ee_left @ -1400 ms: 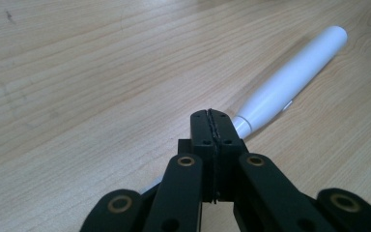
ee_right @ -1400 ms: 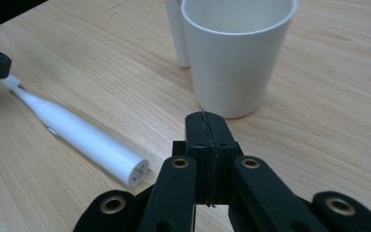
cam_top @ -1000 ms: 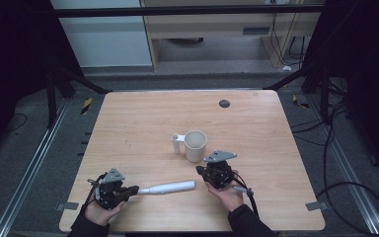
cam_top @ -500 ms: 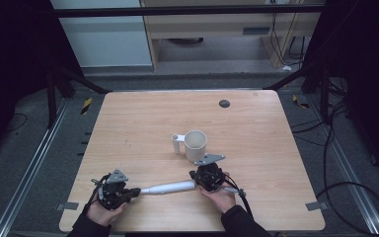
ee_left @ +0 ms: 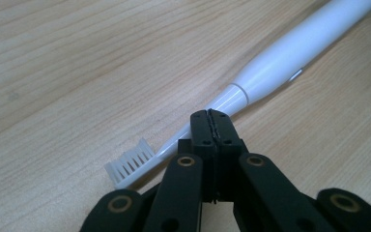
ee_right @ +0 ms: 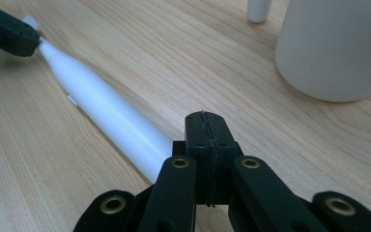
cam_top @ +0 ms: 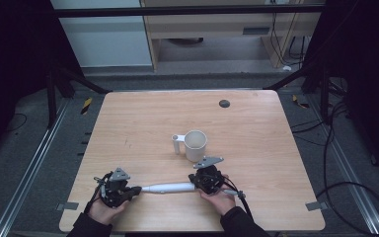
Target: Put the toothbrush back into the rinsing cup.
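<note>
Wooden bench (cam_top: 256, 123), electric toothbrush (cam_top: 168, 187) lying crosswise between both hands: left hand-held gripper (cam_top: 134, 190) at the bristles, right hand-held gripper (cam_top: 195, 183) at the handle, both clamped empty.

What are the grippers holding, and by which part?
Nothing. Both the left gripper and the right gripper are shut, empty, over the white plastic electric toothbrush, which lies on the table.

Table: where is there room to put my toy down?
The table is bare on the whole left side, from the mug to the left edge, and on the far strip around the dark dot. The right side past the mug is bare too. The near edge is crowded: both claws sit at the toothbrush.
</note>
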### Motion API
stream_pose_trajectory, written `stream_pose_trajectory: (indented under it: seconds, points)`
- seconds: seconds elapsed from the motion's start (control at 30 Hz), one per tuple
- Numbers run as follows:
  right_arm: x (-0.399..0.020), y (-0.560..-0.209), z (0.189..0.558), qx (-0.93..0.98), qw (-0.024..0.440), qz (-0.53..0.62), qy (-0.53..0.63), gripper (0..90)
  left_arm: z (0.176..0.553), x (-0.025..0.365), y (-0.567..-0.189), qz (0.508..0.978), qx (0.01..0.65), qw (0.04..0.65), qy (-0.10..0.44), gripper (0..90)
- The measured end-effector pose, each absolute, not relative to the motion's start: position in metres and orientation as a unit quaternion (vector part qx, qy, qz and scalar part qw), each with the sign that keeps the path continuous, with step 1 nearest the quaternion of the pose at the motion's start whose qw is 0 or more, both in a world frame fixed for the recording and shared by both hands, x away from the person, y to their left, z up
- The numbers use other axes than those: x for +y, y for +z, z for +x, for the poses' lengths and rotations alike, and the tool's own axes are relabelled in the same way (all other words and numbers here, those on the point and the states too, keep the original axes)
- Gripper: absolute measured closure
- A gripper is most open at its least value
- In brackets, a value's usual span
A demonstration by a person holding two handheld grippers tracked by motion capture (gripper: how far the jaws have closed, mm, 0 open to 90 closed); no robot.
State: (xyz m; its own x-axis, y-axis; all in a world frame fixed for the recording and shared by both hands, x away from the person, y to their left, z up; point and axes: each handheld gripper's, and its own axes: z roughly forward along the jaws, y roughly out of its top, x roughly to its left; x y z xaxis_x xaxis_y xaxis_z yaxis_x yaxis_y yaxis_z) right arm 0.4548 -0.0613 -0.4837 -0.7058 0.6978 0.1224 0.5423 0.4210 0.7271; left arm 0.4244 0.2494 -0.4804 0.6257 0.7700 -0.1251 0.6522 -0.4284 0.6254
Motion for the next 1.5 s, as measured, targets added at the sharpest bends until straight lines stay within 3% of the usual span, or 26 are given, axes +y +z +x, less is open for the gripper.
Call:
stream_pose_trajectory:
  seconds: [1.5]
  points:
    - [-0.052, -0.49, 0.427, 0.85, 0.054, 0.35, 0.39, 90.0, 0.455, 0.227, -0.481, 0.831, 0.426, 0.331, 0.134, 90.0]
